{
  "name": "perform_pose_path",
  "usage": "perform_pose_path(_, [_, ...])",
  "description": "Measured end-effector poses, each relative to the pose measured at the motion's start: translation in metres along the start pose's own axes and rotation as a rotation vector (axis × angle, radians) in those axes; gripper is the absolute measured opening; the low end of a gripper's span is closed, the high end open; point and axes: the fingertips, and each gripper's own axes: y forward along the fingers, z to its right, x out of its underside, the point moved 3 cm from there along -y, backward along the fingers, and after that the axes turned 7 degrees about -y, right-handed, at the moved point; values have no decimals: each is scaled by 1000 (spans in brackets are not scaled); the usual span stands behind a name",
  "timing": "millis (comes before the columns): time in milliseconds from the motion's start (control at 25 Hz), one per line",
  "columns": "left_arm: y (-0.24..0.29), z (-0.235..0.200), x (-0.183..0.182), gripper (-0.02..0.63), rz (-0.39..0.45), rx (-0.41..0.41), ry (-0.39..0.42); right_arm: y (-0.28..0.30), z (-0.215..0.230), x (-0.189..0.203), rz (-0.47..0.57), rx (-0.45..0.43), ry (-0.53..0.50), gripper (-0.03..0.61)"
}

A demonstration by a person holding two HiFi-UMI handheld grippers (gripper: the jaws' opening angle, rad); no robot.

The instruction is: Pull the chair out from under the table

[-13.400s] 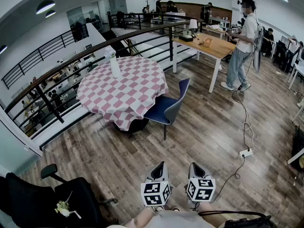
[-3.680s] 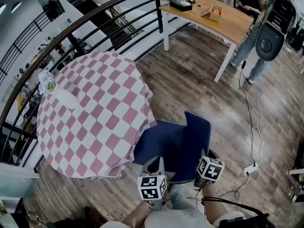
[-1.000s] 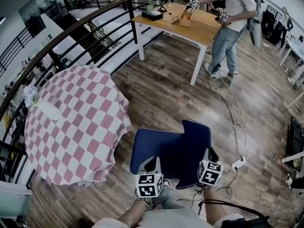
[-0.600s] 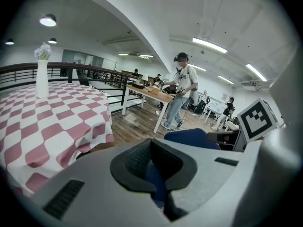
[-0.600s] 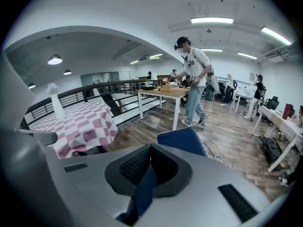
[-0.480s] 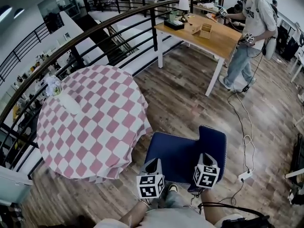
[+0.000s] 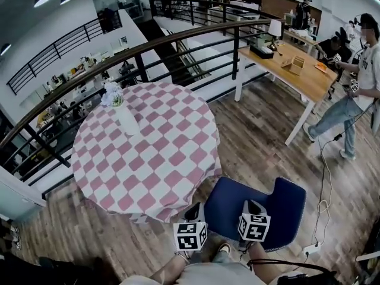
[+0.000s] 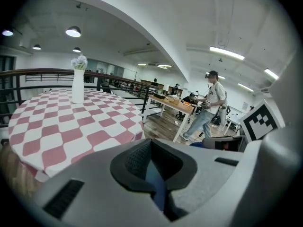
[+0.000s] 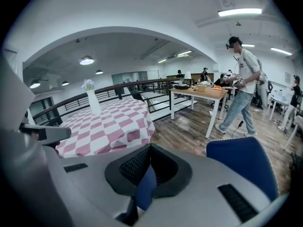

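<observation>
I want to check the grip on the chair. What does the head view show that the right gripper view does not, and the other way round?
Only the head view: the seat of the blue chair from above, with the left gripper and right gripper at its near edge, and a power strip on the floor. Only the right gripper view: its jaws closed on a blue edge of the chair. Both: the checked table, the white vase, the wooden desk and a standing person.
</observation>
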Motion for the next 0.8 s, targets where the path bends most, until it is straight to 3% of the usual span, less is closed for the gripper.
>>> perform_pose_path(800, [-73, -102, -25, 3, 162, -254, -129, 37, -152, -51, 40, -340, -209, 18])
